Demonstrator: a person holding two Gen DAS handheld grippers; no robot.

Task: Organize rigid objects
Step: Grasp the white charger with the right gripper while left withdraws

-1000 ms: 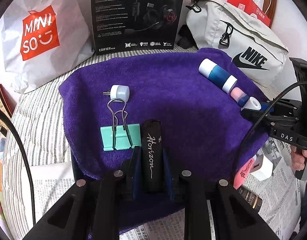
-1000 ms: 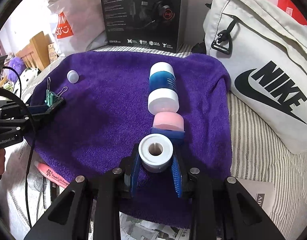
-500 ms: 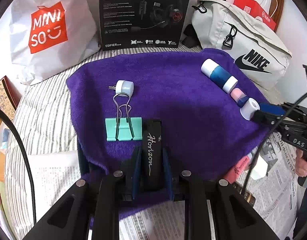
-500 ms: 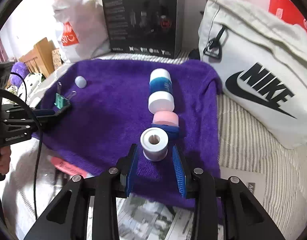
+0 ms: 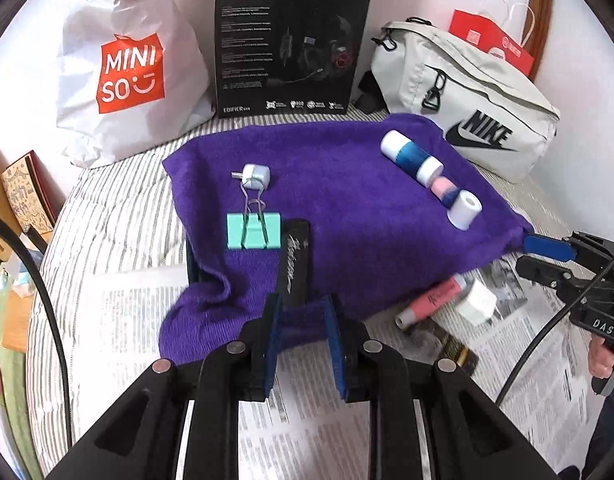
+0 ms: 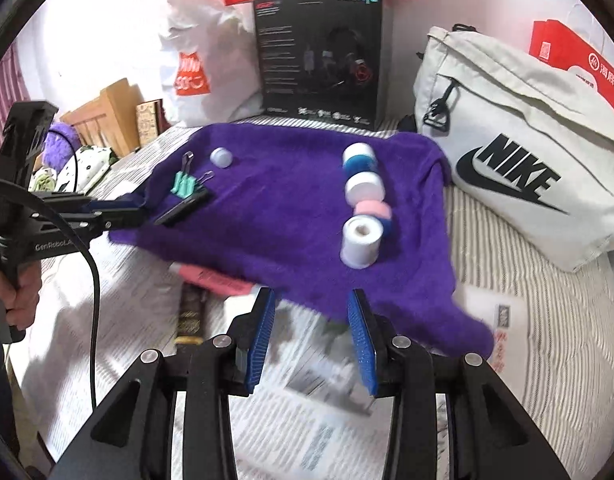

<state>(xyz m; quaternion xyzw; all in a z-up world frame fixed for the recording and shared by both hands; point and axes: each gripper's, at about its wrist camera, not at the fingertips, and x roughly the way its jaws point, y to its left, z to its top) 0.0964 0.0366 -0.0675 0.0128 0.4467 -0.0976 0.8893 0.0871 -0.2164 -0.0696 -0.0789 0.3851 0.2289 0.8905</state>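
Note:
A purple towel [image 5: 347, 184] lies on the bed and holds two rows. On its left are a small white plug [image 5: 257, 176], a teal binder clip [image 5: 254, 232] and a black "Horizon" bar [image 5: 293, 268]. On its right are a white and blue bottle [image 5: 411, 156], a pink and blue item [image 5: 443, 190] and a white spool [image 5: 465, 210], also seen in the right wrist view [image 6: 361, 242]. My left gripper [image 5: 303, 320] is open, just behind the bar's near end. My right gripper [image 6: 311, 332] is open and empty, behind the towel's near edge.
A MINISO bag [image 5: 119, 68], a black headset box [image 5: 291, 40] and a Nike bag [image 5: 467, 116] stand behind the towel. Newspaper [image 5: 307, 412] covers the near side. A pink tube [image 5: 431, 300] and a white cube [image 5: 477, 302] lie on it.
Both grippers have opened and pulled back. The left let go of the black bar and the right let go of the white spool; both objects now rest on the towel.

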